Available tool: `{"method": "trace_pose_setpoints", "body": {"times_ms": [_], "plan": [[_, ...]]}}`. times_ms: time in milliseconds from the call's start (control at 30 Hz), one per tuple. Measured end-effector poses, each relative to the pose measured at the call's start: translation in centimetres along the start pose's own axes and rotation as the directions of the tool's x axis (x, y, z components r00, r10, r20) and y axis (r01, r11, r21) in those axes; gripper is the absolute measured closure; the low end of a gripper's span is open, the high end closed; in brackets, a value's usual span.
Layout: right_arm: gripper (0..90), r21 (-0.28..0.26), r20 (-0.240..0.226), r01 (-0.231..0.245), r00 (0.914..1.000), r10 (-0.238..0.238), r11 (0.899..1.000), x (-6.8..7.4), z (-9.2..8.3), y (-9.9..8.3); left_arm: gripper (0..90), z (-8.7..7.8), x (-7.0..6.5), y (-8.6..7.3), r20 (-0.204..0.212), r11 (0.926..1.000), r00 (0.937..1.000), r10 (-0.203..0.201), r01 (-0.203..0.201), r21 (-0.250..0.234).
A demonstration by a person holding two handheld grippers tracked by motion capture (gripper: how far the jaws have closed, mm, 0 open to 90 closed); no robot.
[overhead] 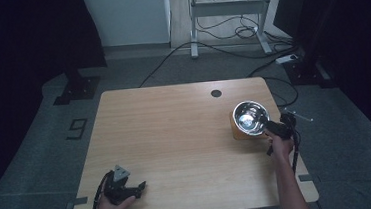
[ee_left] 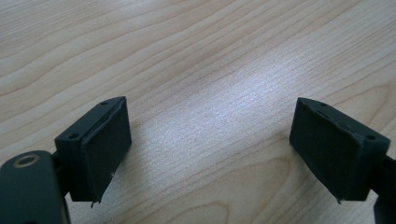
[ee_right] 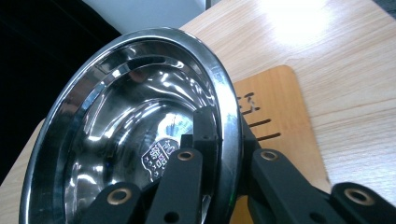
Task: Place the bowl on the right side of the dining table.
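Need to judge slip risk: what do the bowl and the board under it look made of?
Bowl: likely polished steel, mirror-bright with sharp reflections; the right tool pinches its rim.
Board: seemingly smooth light wood or bamboo, orange-tan, with dark printed marks.

One steel bowl (overhead: pixel 250 117), one wooden board (ee_right: pixel 275 107), two tools.

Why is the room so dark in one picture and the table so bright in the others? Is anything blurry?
High view: dim surroundings, the steel bowl shines brightly. Left gripper view: a pale glare patch on the table, wood grain sharp. Right gripper view: the bowl's inside mirrors streaky reflections, washed-out glare at the table's far end, the nearest jaw links slightly soft.
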State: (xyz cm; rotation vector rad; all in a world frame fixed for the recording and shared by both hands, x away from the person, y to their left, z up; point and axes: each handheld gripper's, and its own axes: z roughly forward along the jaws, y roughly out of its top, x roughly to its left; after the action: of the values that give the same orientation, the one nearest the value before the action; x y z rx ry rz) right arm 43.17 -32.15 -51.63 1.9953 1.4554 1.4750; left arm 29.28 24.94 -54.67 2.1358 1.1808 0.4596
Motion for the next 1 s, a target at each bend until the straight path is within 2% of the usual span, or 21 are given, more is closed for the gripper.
{"method": "trace_pose_setpoints", "body": {"times_ms": [333, 1000], "plan": [[85.6, -0.010, 0.027, -0.011, 0.9996, 0.012, 1.000, -0.9, 0.2, 0.2, 12.3, 0.0, 0.0, 0.0, 0.000, 1.0000, 1.0000, 0.000, 0.000, 0.000], [85.7, 0.002, 0.090, -0.007, 0.9959, 0.006, 1.000, -2.3, 1.8, 0.4, 12.3, 0.1, 0.0, 0.1, -0.004, 1.0000, 1.0000, -0.004, 0.004, 0.001]]}}
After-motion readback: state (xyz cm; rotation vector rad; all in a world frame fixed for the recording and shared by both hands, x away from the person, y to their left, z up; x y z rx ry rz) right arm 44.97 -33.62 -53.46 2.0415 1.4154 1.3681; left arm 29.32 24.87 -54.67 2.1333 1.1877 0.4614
